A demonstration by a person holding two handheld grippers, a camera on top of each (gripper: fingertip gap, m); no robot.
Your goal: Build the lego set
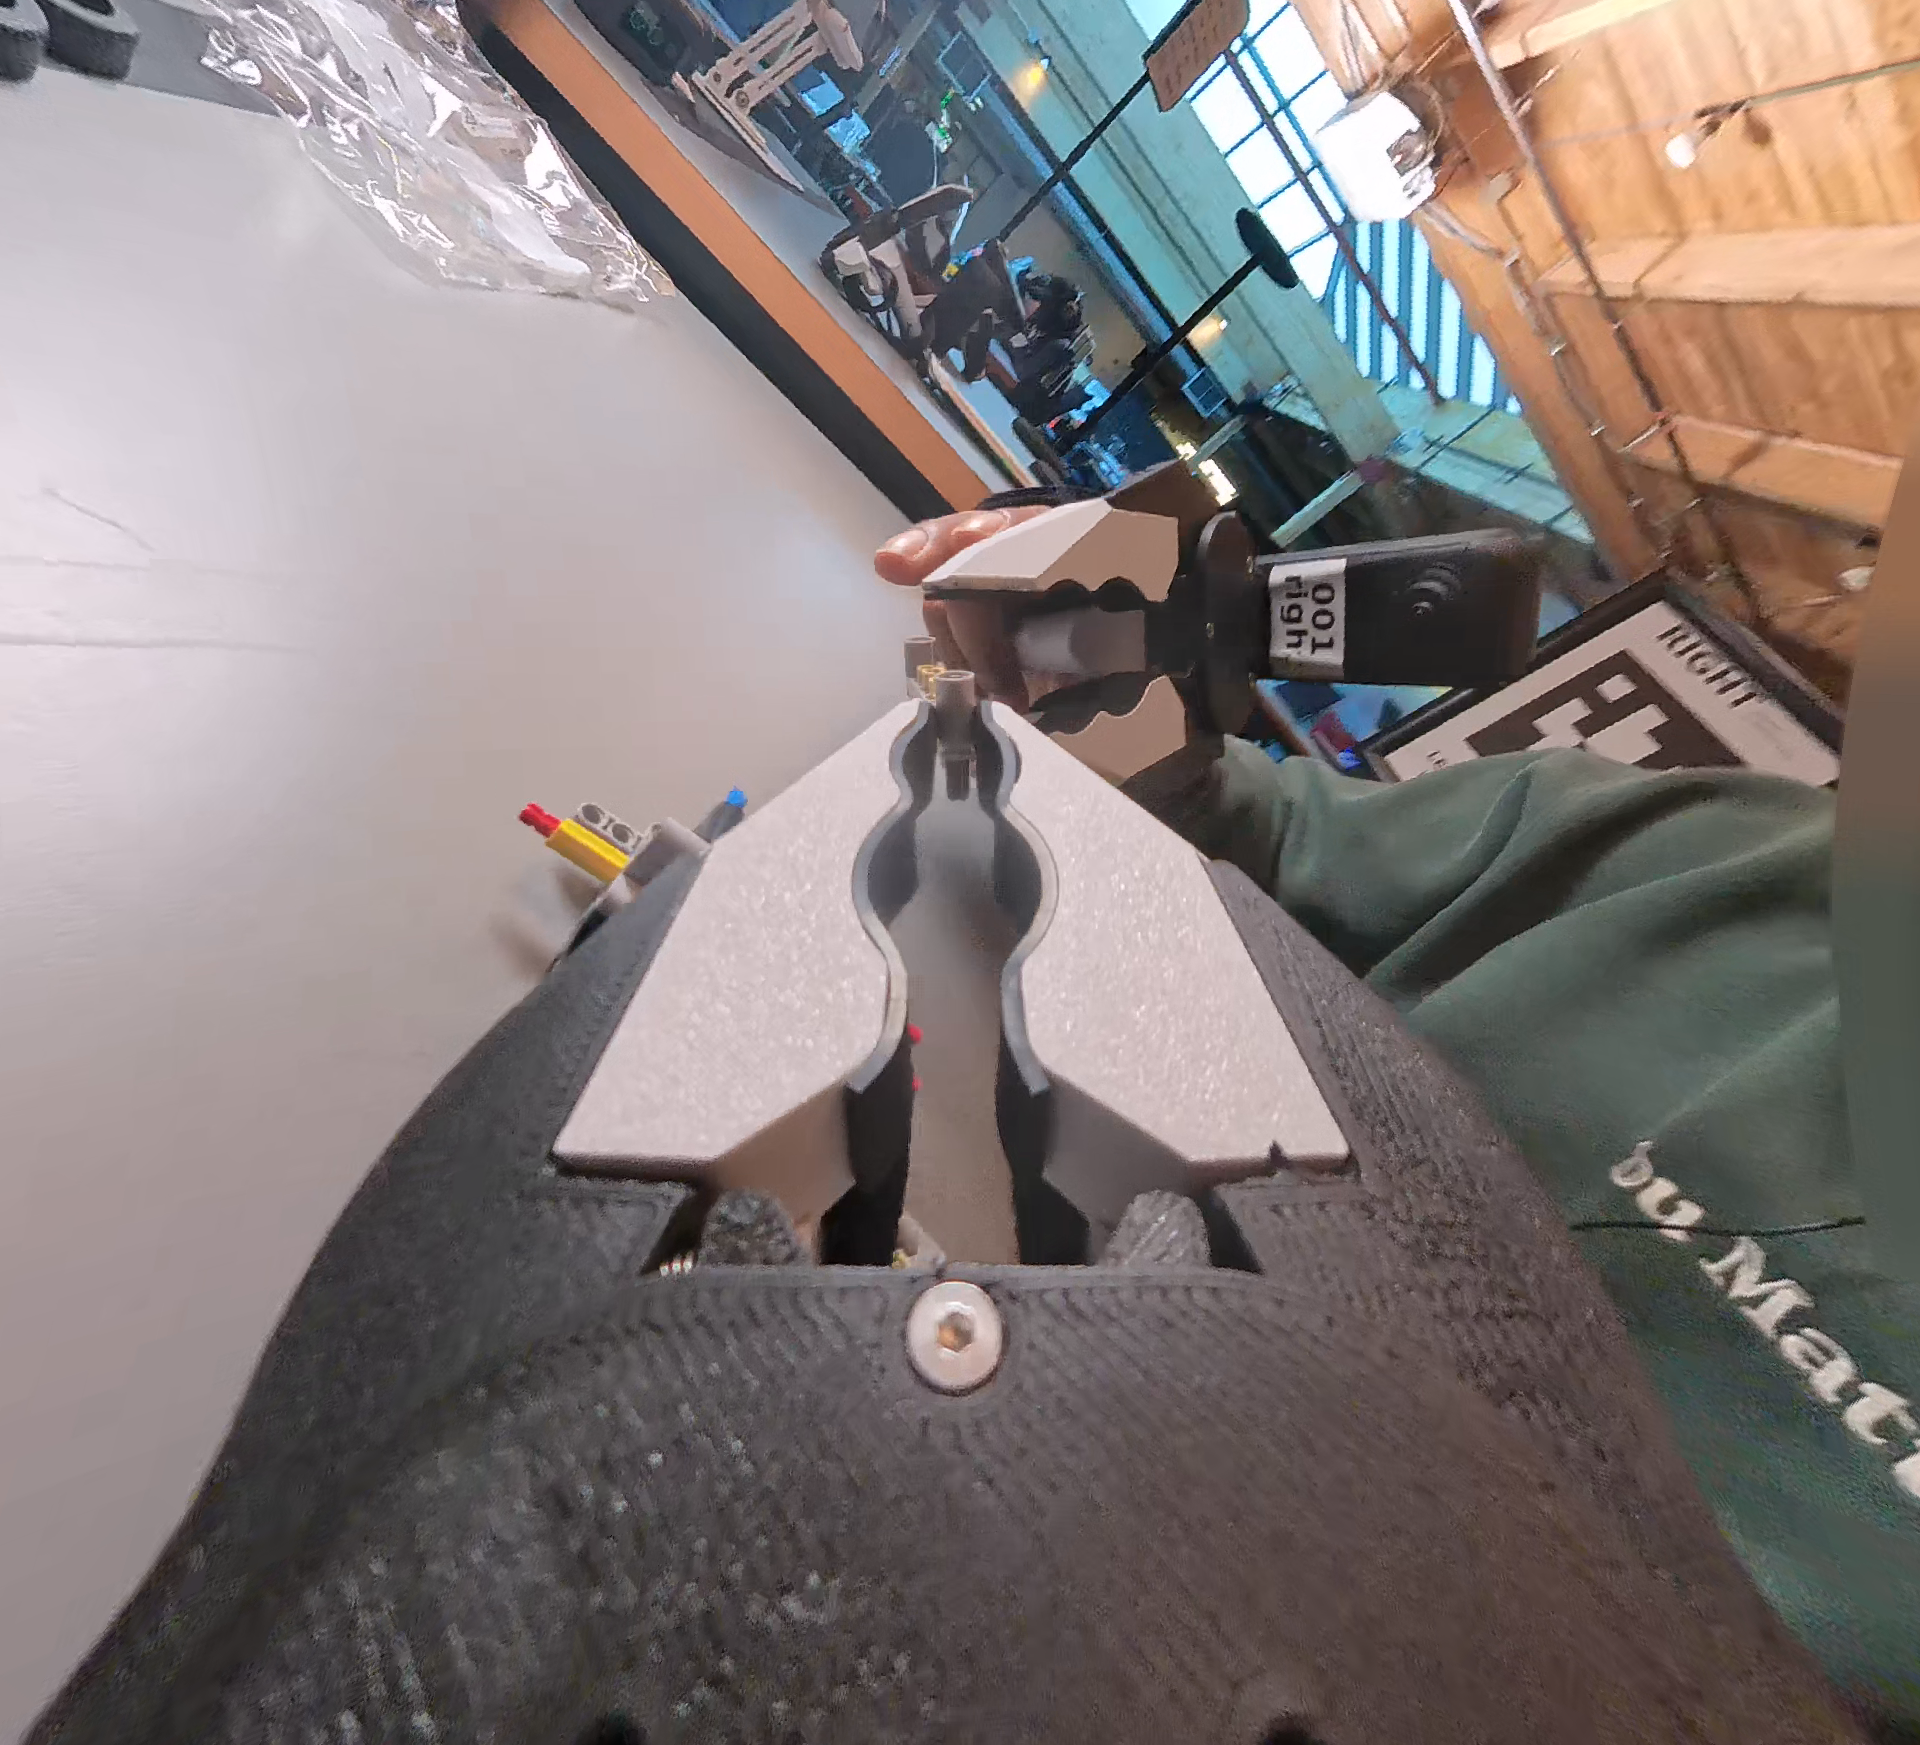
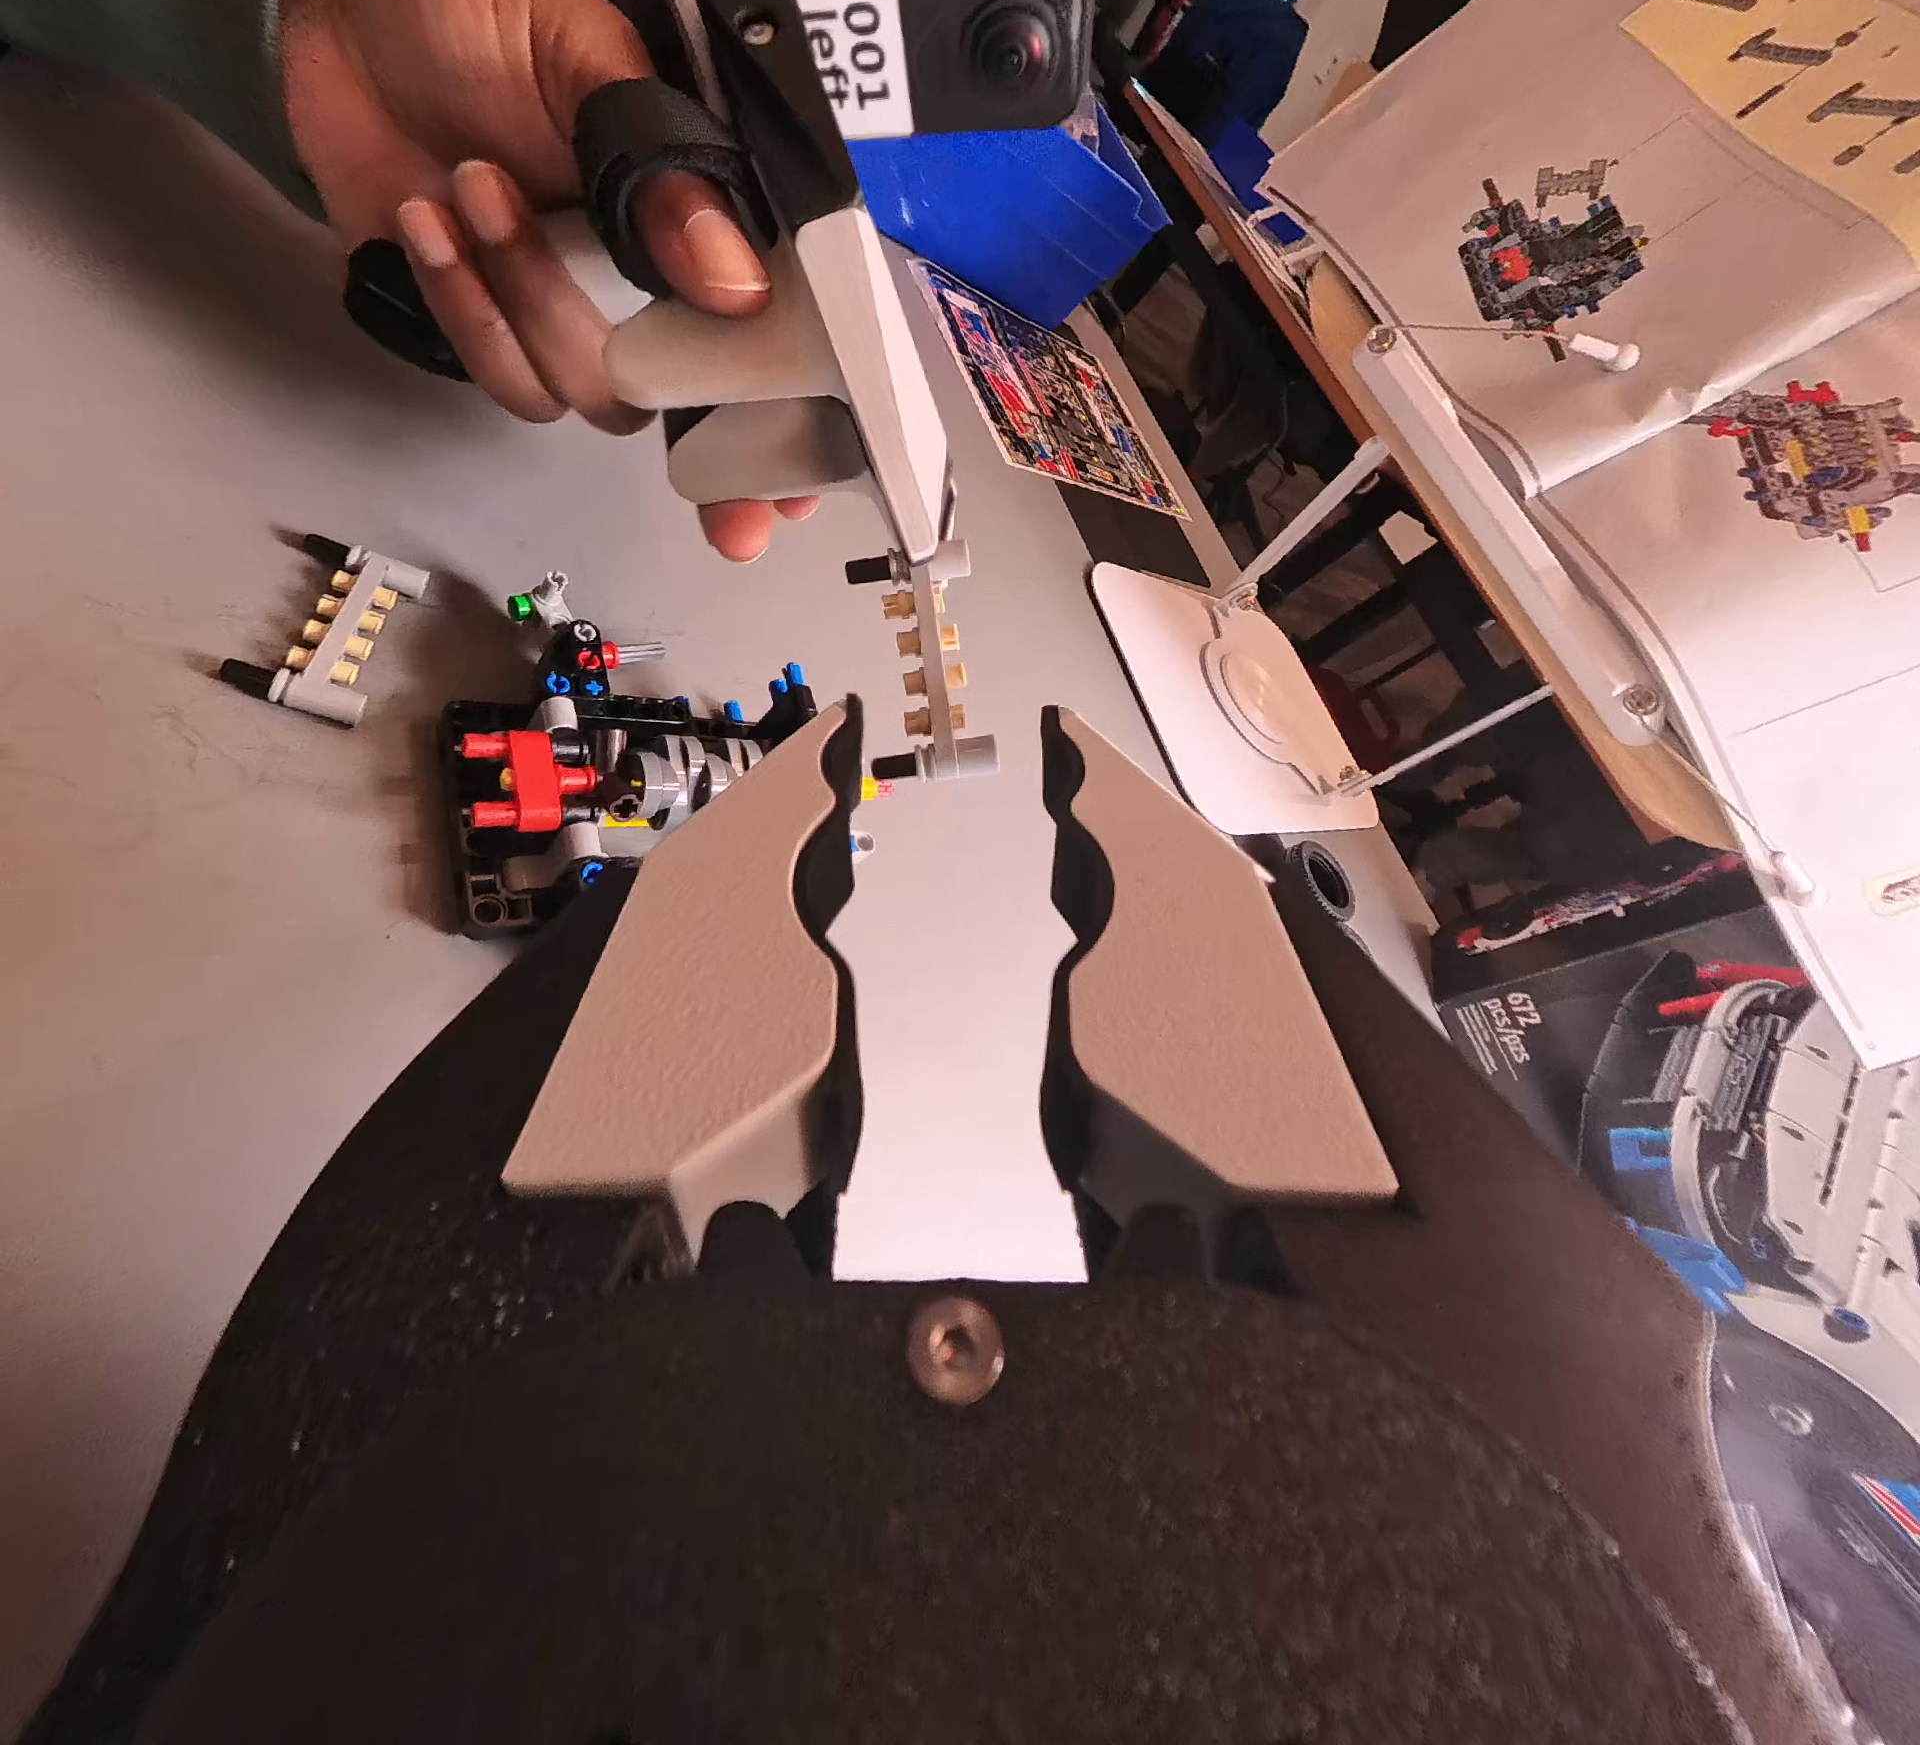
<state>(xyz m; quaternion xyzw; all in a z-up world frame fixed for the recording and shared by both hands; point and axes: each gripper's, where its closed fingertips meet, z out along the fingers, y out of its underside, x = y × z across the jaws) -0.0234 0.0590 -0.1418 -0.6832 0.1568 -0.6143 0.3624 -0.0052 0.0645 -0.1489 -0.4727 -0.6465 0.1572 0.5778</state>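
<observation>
My left gripper (image 1: 951, 716) is shut on the end of a grey beam with tan pins and black end pins (image 2: 935, 669), held upright above the table. In the right wrist view it (image 2: 923, 552) grips the beam's top end. My right gripper (image 2: 948, 745) is open and empty, its jaws on either side of the beam's lower end without touching it; it also shows in the left wrist view (image 1: 982, 651). A second matching beam (image 2: 332, 625) lies on the table at the left. The partly built black, red and grey assembly (image 2: 582, 781) sits just left of my right gripper.
An open instruction booklet (image 2: 1662, 293) rests on a white stand (image 2: 1226, 698) at the right, with the set's box (image 2: 1662, 1072) below it. A sticker sheet (image 2: 1049, 386) and blue bins (image 2: 997, 199) lie behind. Clear plastic bags (image 1: 416, 116) lie far off on the grey table.
</observation>
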